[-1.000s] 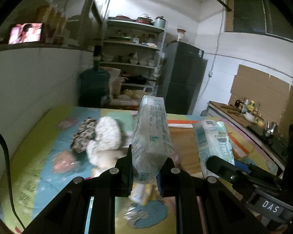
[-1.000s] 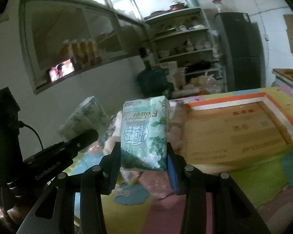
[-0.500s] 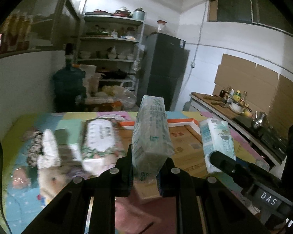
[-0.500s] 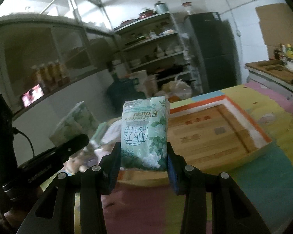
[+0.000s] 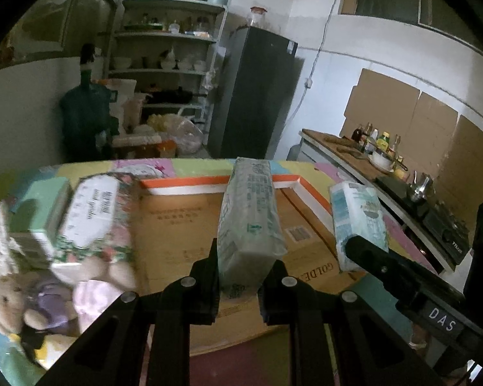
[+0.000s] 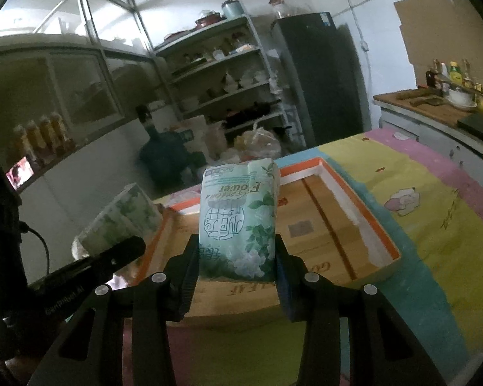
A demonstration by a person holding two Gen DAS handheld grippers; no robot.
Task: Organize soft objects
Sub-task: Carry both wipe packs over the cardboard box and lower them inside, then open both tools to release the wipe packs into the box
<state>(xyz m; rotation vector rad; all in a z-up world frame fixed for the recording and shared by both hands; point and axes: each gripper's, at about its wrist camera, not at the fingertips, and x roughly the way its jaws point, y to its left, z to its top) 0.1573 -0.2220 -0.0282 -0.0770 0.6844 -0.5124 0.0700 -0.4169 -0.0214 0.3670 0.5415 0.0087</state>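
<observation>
My left gripper (image 5: 240,284) is shut on a pale green tissue pack (image 5: 249,222), held upright above the near edge of a shallow cardboard box (image 5: 183,225) with an orange and white rim. My right gripper (image 6: 236,275) is shut on a green flowered tissue pack (image 6: 238,222), also over the box (image 6: 325,225). Each gripper's pack shows in the other's view, the right one (image 5: 359,222) and the left one (image 6: 122,222). Left of the box lie a flowered tissue pack (image 5: 95,218), a green pack (image 5: 42,215) and a plush bear (image 5: 25,302).
The box lies on a colourful mat (image 6: 434,225) on a table. Behind stand a water jug (image 5: 87,119), shelves of dishes (image 5: 167,64) and a dark fridge (image 5: 257,96). A counter with bottles and a stove (image 5: 402,173) runs along the right.
Both grippers have swung right with their packs, from over the soft toys on the mat to over the cardboard box. The toys have slid to the left edge of the left view.
</observation>
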